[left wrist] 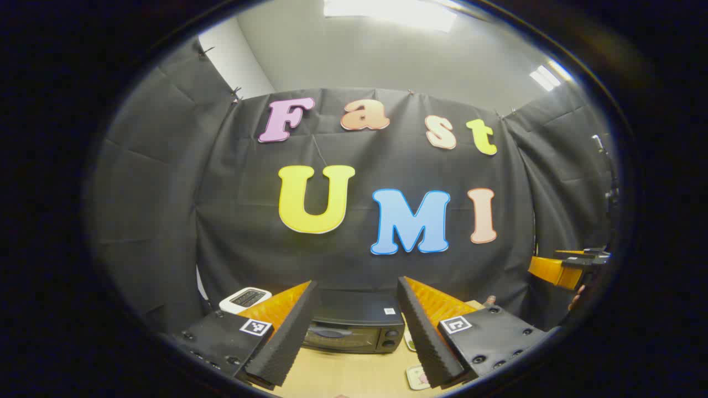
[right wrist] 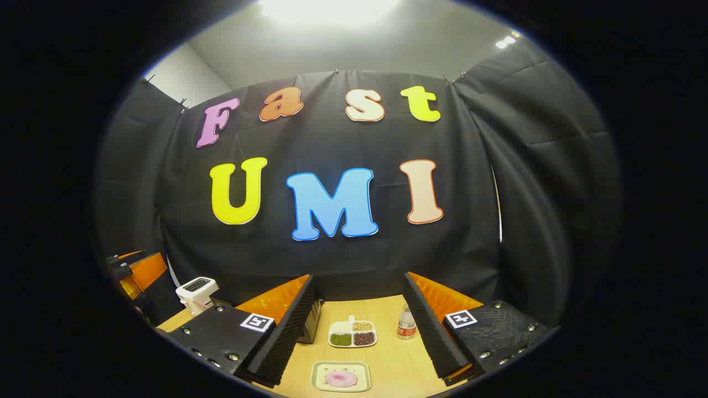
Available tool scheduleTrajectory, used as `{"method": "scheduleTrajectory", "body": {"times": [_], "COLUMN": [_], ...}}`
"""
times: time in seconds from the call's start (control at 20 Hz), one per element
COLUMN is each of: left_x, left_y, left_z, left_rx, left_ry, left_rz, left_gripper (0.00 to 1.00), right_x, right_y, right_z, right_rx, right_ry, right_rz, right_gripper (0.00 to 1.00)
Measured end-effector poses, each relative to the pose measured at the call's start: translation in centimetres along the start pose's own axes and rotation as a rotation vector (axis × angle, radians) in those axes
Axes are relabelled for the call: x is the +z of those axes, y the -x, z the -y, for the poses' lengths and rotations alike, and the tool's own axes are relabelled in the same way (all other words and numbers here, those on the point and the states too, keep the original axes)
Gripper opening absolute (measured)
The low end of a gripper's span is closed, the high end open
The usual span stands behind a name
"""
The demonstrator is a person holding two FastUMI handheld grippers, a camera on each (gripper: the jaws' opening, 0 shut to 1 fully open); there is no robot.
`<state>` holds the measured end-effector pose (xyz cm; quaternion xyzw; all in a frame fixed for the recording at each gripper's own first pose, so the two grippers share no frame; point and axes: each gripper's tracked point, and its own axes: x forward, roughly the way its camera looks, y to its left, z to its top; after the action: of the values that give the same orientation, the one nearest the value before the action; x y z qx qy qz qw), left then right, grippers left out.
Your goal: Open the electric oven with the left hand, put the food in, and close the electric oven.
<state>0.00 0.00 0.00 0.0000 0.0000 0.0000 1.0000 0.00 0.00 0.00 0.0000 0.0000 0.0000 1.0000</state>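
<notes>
In the left gripper view, the left gripper (left wrist: pixel 357 331) was held level above the pale wooden tabletop (left wrist: pixel 354 373), aimed at the booth's back wall, its two fingers spread wide with nothing between them. Framed in that gap sat the black electric countertop oven (left wrist: pixel 354 327), door closed, with two round knobs stacked at its right end and a small square tag on its top. It stood at the back of the table, apart from the fingers. Left of the oven, partly hidden behind the left finger, was a white two-slot toaster (left wrist: pixel 245 299). At the far right edge of this view the right gripper (left wrist: pixel 558 271) hung in the air, with a bit of the hand holding it (left wrist: pixel 577 298) just below; from there I could not tell how its fingers stood.

In the right gripper view, the right gripper (right wrist: pixel 357 331) was also held level above the table and released, fingers wide apart and empty. Between them on the tabletop lay a white three-compartment dish of green, tan and dark brown grains (right wrist: pixel 353 335), and nearer the camera a pale green square tray carrying a pink round food piece (right wrist: pixel 341 378). A small clear plastic bottle with an orange label (right wrist: pixel 406 325) stood upright just beside the right finger's inner edge. The oven's corner showed behind the left finger, the toaster farther left.
</notes>
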Motion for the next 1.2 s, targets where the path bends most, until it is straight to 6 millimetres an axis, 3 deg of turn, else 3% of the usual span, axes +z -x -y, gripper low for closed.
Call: {"method": "scheduleTrajectory", "body": {"times": [0.05,0.4,0.8,1.05,1.2], "left_x": [0.0,0.1,-2.1,-5.8,-10.0], "left_y": [-0.3,-1.8,-4.6,-8.3,-11.1], "left_z": [-0.2,0.0,-0.3,-1.3,-2.1], "left_rx": [0.004,-0.016,-0.037,-0.074,-0.093], "left_ry": [-0.003,-0.007,-0.004,-0.075,-0.067], "left_rz": [-0.001,0.01,-0.042,-0.114,-0.195], "left_gripper": [0.97,0.97,0.97,0.97,0.93], "right_x": [0.1,0.2,-0.4,-1.7,-2.6], "right_y": [-0.5,-0.9,-1.6,-2.3,-2.9], "right_z": [0.3,0.6,1.0,1.3,1.4], "right_rx": [-0.004,-0.015,-0.03,-0.047,-0.066], "right_ry": [0.002,0.013,0.016,0.031,0.038], "right_rz": [0.001,0.003,-0.008,-0.041,-0.063], "right_gripper": [0.97,0.97,0.97,0.98,0.97]}}
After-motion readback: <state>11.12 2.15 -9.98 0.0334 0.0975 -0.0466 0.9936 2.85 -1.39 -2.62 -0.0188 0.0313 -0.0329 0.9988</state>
